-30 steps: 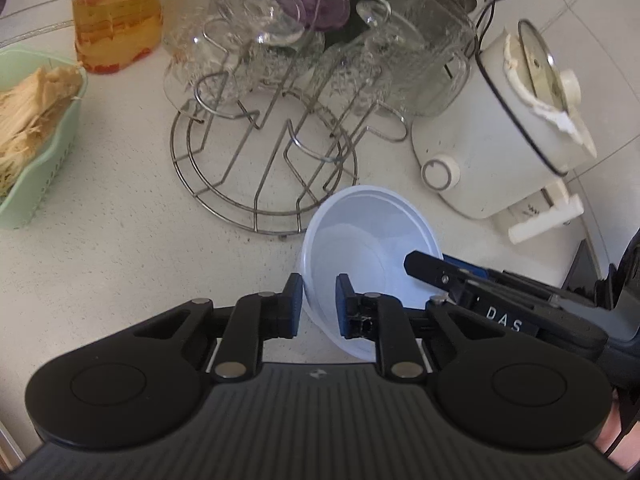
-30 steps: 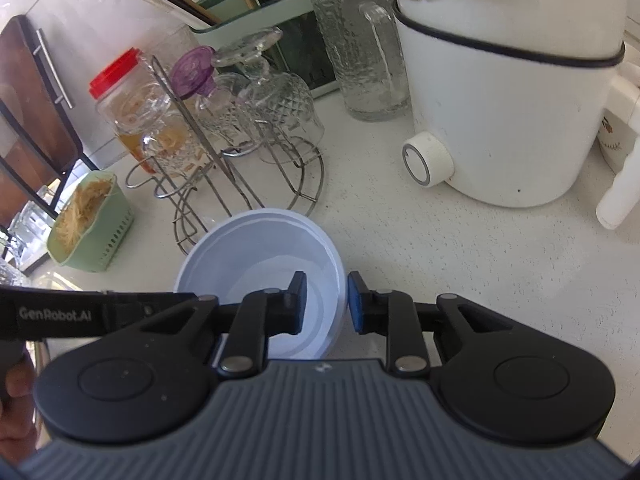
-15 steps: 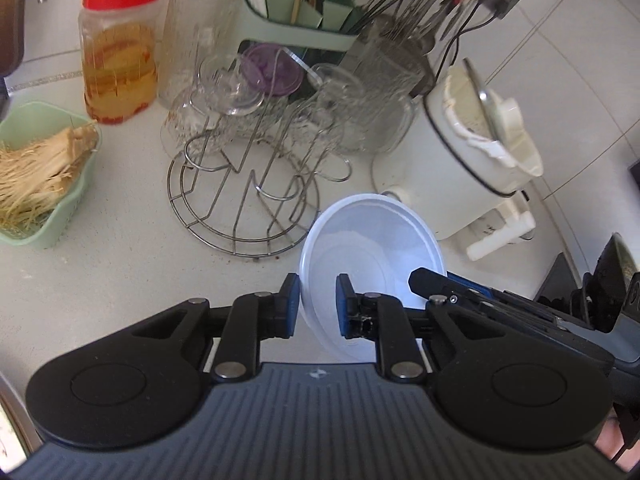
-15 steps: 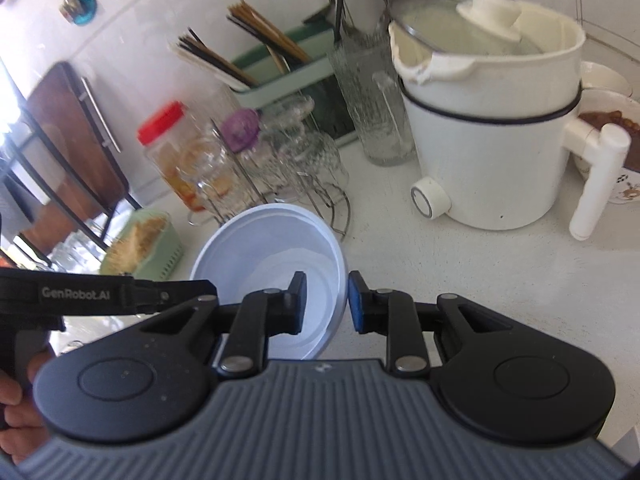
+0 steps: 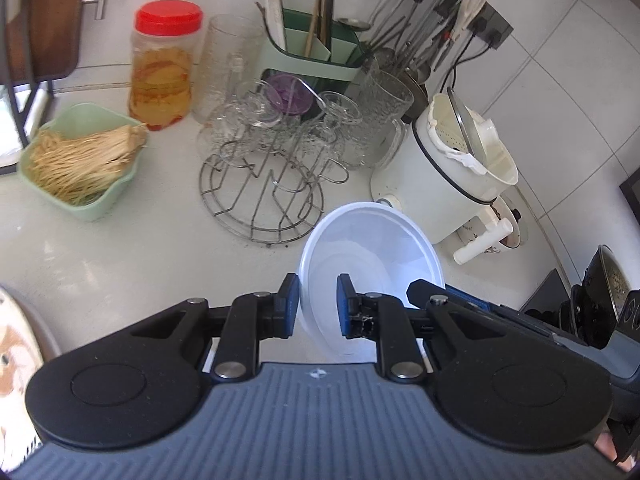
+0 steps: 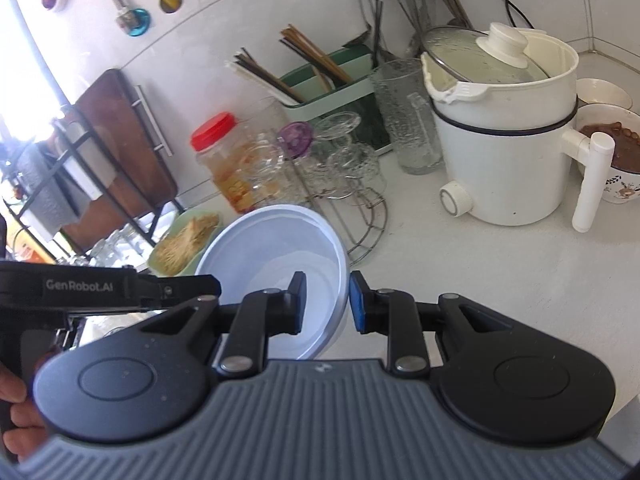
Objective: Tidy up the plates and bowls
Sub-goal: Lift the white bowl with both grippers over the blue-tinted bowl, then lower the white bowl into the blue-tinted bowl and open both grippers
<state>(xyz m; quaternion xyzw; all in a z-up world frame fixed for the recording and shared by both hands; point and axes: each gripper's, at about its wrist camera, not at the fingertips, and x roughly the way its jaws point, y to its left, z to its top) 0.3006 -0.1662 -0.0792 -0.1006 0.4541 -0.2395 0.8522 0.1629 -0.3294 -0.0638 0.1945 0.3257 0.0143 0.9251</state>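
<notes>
A white plastic bowl point(image 5: 372, 252) hangs in the air above the counter, tilted. My left gripper point(image 5: 317, 306) is shut on its near left rim. My right gripper point(image 6: 327, 304) is shut on its right rim; the bowl also shows in the right wrist view point(image 6: 272, 256). The right gripper's finger reaches in from the right in the left wrist view point(image 5: 424, 290). The left gripper reaches in from the left in the right wrist view point(image 6: 176, 286). A patterned plate edge point(image 5: 16, 344) sits at the far left.
Below stand a wire glass rack point(image 5: 260, 200) with upturned glasses, a white electric pot point(image 5: 444, 184), a green basket of noodles point(image 5: 80, 164), a red-lidded jar point(image 5: 164, 72) and a utensil holder point(image 5: 312, 52). Bowls with food point(image 6: 612, 152) sit right of the pot.
Both grippers have lifted the bowl higher off the counter; the rack, pot and jar look smaller and farther below. The grips on the rim are unchanged.
</notes>
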